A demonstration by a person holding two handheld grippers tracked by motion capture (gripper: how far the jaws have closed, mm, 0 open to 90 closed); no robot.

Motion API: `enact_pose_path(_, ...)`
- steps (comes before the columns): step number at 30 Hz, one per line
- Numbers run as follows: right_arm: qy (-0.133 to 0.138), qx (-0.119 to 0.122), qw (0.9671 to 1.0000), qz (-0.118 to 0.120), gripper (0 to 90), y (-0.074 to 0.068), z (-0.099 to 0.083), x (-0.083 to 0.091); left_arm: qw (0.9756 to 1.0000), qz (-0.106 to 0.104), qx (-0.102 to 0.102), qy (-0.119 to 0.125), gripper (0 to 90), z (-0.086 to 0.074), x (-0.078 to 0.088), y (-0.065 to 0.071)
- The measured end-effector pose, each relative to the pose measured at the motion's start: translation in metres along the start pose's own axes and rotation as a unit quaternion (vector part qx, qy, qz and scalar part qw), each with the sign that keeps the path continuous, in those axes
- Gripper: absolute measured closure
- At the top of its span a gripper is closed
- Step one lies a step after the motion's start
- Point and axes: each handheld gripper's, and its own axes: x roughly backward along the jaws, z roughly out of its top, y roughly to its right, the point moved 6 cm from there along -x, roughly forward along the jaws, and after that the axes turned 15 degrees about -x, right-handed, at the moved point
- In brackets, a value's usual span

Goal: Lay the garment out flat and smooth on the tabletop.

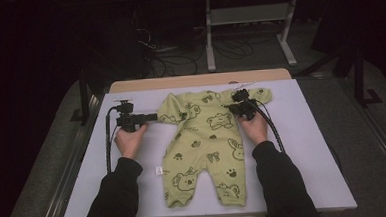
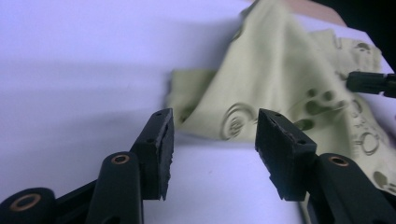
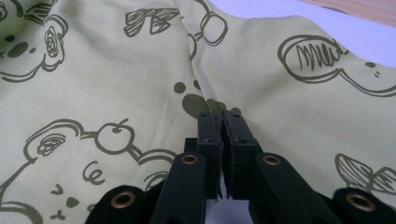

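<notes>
A light green baby romper (image 1: 208,143) printed with animals lies flat and face up on a white board (image 1: 307,132), legs toward me. My left gripper (image 1: 156,117) lies level just off the romper's left sleeve. In the left gripper view the gripper (image 2: 214,116) stands open with nothing between its pads, and the sleeve (image 2: 275,79) lies just beyond the tips. My right gripper (image 1: 232,105) sits on the chest near the right sleeve. In the right gripper view its jaws (image 3: 219,114) are shut, pinching a crease of the fabric (image 3: 116,93).
The board rests on a wooden table (image 1: 199,81) whose far edge shows behind the collar. A small white tag (image 1: 159,170) lies on the board left of the romper's legs. Bare board flanks both sides of the romper. Cables and a metal frame (image 1: 246,15) stand on the dark floor beyond.
</notes>
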Motion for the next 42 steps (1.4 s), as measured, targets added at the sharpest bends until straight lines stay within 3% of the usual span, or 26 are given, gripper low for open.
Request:
enact_pose_path(2,-0.001,-0.001,1.0000,0.002,85.1,0.000,0.000,0.000,0.9999,-0.003,0.015,-0.007,45.4,-0.003,-0.007,-0.002)
enact_pose_path(5,0.000,-0.001,1.0000,0.003,85.1,0.001,0.000,0.000,0.9984,-0.027,0.045,0.021,46.2,-0.001,-0.012,-0.003)
enact_pose_path(7,-0.001,0.000,1.0000,0.004,85.1,0.001,0.000,0.000,0.9976,-0.027,0.058,0.026,52.5,-0.001,-0.016,-0.003)
enact_pose_path(10,-0.001,0.001,1.0000,0.003,85.1,0.001,0.000,0.000,0.9989,-0.013,0.039,0.024,75.6,-0.002,-0.022,-0.001)
enact_pose_path(12,-0.001,0.004,1.0000,0.002,85.1,0.000,0.000,0.000,0.9990,-0.001,0.025,0.036,85.7,0.001,-0.020,0.003)
enact_pose_path(19,-0.001,0.005,1.0000,0.003,85.1,0.000,0.000,0.000,0.9954,0.019,-0.042,0.084,87.9,0.037,-0.002,0.031)
enact_pose_path(23,0.000,0.006,1.0000,0.003,85.1,0.000,0.000,0.000,0.9910,-0.010,-0.080,0.107,88.0,0.056,-0.006,0.062)
enact_pose_path(27,0.002,0.002,1.0000,0.005,85.1,0.001,0.000,0.000,0.9892,-0.031,-0.113,0.088,88.0,0.065,-0.028,0.094)
enact_pose_path(30,0.002,0.007,1.0000,-0.002,85.0,-0.001,-0.001,0.000,0.9884,-0.039,-0.131,0.067,87.9,0.065,-0.048,0.109)
enact_pose_path(36,0.000,0.005,1.0000,-0.002,85.1,-0.001,0.000,0.000,0.9877,-0.046,-0.150,0.007,87.9,0.058,-0.085,0.123)
enact_pose_path(38,0.000,0.005,1.0000,-0.002,85.1,-0.001,0.000,0.000,0.9880,-0.069,-0.137,-0.020,87.7,0.053,-0.097,0.126)
enact_pose_path(39,0.000,0.005,1.0000,-0.002,85.1,-0.001,0.000,0.000,0.9880,-0.075,-0.132,-0.027,87.7,0.051,-0.101,0.127)
enact_pose_path(42,0.001,0.011,0.9999,-0.006,85.1,-0.001,-0.001,0.000,0.9860,-0.071,-0.147,-0.031,87.0,0.049,-0.101,0.130)
